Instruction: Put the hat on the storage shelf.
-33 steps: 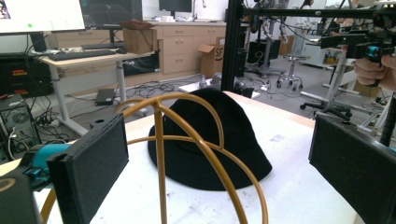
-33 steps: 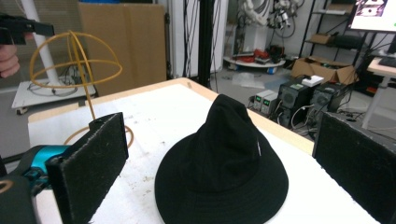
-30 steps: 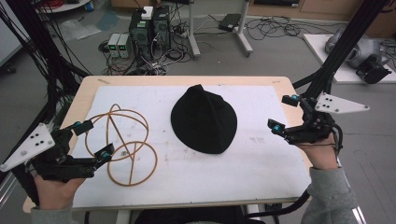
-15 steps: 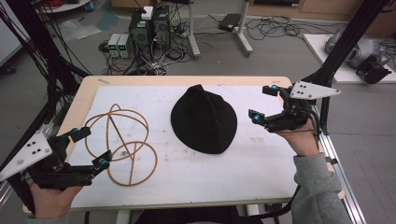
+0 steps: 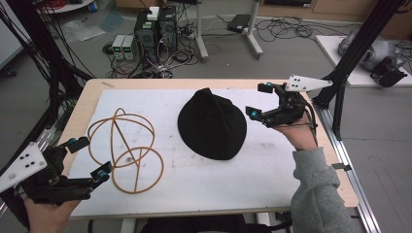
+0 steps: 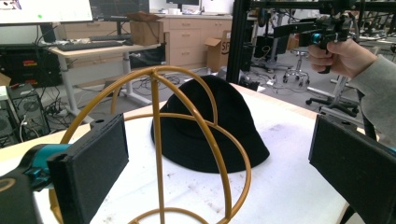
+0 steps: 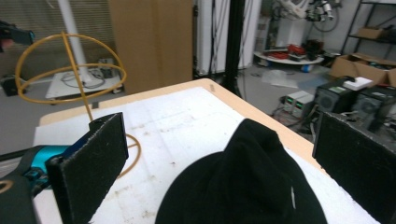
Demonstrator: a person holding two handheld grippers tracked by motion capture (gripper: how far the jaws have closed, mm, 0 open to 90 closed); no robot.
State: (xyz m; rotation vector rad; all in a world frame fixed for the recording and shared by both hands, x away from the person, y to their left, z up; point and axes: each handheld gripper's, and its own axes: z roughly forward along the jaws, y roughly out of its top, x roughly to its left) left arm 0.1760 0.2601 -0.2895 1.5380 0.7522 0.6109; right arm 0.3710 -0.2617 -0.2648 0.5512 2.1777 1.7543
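A black hat (image 5: 214, 124) lies brim down on the white mat, right of centre. Left of it stands a gold wire hat stand (image 5: 127, 148), a dome of hoops on a ring base. My right gripper (image 5: 259, 100) hovers open just right of the hat, jaws pointing at it without touching. In the right gripper view the hat (image 7: 243, 186) lies between and below the open jaws of the right gripper (image 7: 224, 163). My left gripper (image 5: 90, 156) is open at the near left, beside the stand. The left gripper view shows the stand (image 6: 187, 140) just ahead of the left gripper (image 6: 219, 163).
The white mat covers a wooden table (image 5: 87, 97), with bare mat (image 5: 218, 184) in front of the hat. Black frame posts (image 5: 359, 53) rise at the right edge. Computer boxes (image 5: 155, 24) and cables lie on the floor beyond the far edge.
My right gripper has moved left and slightly farther away, closing in on the hat's right side. The left gripper has drawn back a little toward the near left corner.
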